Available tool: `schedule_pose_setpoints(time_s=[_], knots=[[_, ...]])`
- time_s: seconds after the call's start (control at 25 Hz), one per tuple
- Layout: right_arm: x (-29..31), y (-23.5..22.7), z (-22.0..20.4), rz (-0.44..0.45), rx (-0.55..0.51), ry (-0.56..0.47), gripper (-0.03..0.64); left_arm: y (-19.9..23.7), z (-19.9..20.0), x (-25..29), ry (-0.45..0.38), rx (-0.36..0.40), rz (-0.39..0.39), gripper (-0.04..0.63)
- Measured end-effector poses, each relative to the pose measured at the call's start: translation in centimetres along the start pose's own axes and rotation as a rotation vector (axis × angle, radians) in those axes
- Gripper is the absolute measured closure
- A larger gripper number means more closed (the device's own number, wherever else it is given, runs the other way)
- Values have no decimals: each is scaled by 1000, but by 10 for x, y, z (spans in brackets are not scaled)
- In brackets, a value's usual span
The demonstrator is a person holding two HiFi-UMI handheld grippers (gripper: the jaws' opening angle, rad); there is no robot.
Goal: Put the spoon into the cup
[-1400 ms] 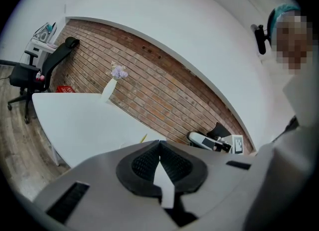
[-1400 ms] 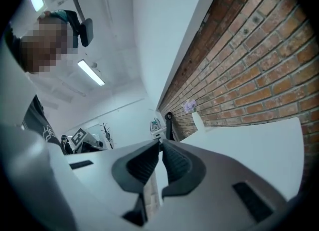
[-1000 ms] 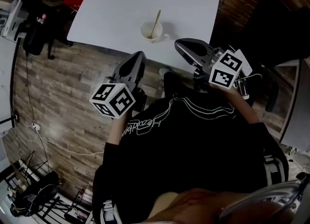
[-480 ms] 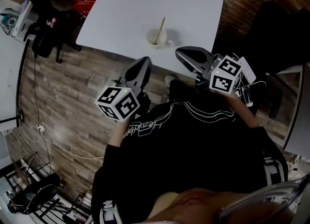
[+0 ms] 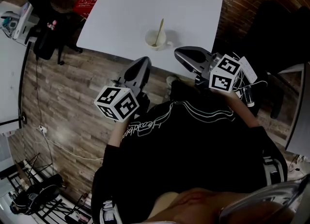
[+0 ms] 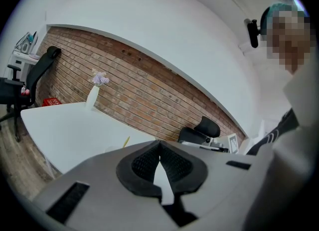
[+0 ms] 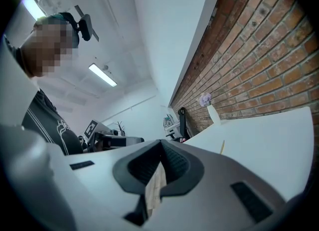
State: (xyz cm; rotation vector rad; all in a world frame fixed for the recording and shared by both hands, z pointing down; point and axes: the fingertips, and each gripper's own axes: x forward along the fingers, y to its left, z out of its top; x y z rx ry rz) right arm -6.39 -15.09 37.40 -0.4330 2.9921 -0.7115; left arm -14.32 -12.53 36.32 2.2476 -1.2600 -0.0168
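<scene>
A white cup (image 5: 156, 39) stands near the front edge of the white table (image 5: 126, 15), and a wooden spoon (image 5: 159, 31) leans inside it, handle pointing away. Only the handle tip of the spoon (image 6: 126, 141) (image 7: 222, 146) shows in the two gripper views. My left gripper (image 5: 141, 63) is pulled back over the floor, below and left of the cup, jaws closed and empty. My right gripper (image 5: 180, 52) hangs at the table's near edge, right of the cup, also closed on nothing. Both are held close to the person's chest.
A white vase with flowers (image 6: 93, 95) stands at the table's far edge by the brick wall. A black chair with bags (image 5: 46, 29) is left of the table, another black chair (image 5: 271, 24) on the right. Wood floor lies below.
The view has shifted slightly; both grippers have stayed drawn back from the table with jaws closed. The spoon rests in the cup throughout.
</scene>
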Motion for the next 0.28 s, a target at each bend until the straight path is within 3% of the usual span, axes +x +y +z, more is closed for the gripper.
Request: schedule_pose_setpoints(time_s=[0.28], knots=[[0, 0, -4, 2, -4, 6, 620, 4, -4, 1, 11, 3, 2, 592]])
